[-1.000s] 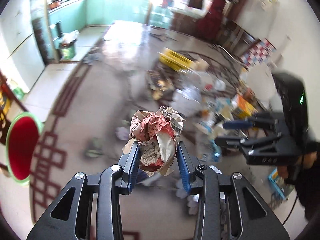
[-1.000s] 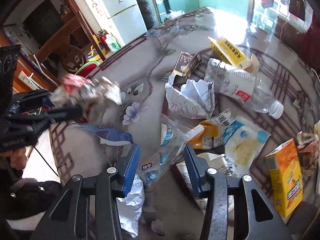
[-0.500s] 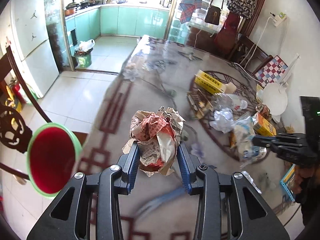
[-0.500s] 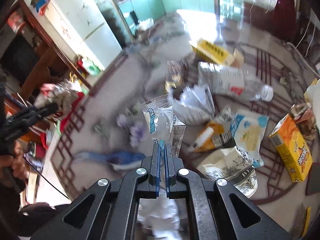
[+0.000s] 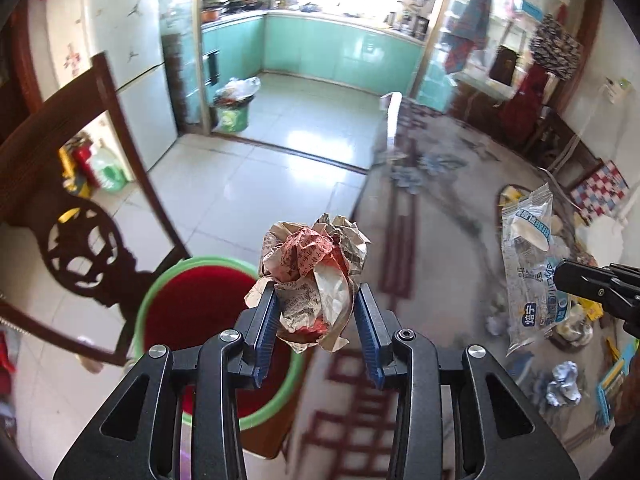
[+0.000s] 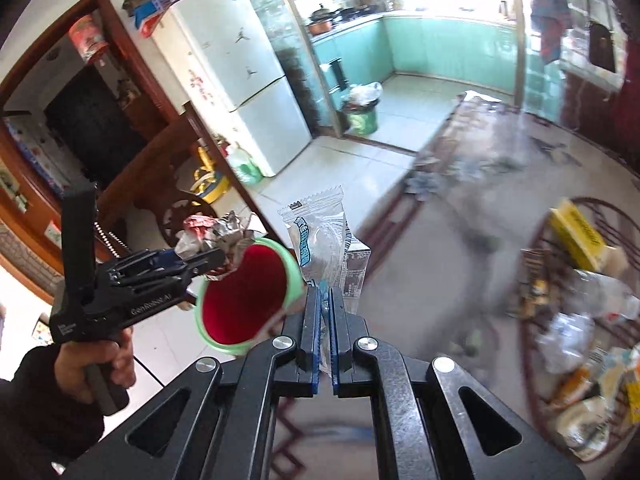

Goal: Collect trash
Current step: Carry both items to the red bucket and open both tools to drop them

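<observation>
My left gripper (image 5: 315, 300) is shut on a crumpled ball of printed red and beige paper (image 5: 314, 276), held just above the near rim of a green bin with a red inside (image 5: 192, 312). In the right wrist view the left gripper (image 6: 216, 258) and its paper ball (image 6: 208, 232) hang at the bin's far-left rim (image 6: 294, 266). My right gripper (image 6: 325, 300) is shut on a clear plastic snack wrapper with blue print (image 6: 320, 236), which stands up beside the bin. That wrapper (image 5: 528, 264) also shows at the right of the left wrist view.
A carved wooden chair (image 5: 80, 208) stands left of the bin. The patterned table (image 6: 460, 240) carries more trash at the right: a yellow carton (image 6: 576, 232), a plastic bottle (image 6: 604, 292), wrappers. A second full bin (image 5: 234, 106) stands by the kitchen doorway. A hand (image 6: 100, 360) holds the left gripper.
Both grippers have swung left from the table's trash pile to the green bin. My right gripper has shut on the clear wrapper and lifted it. The left still holds the paper ball.
</observation>
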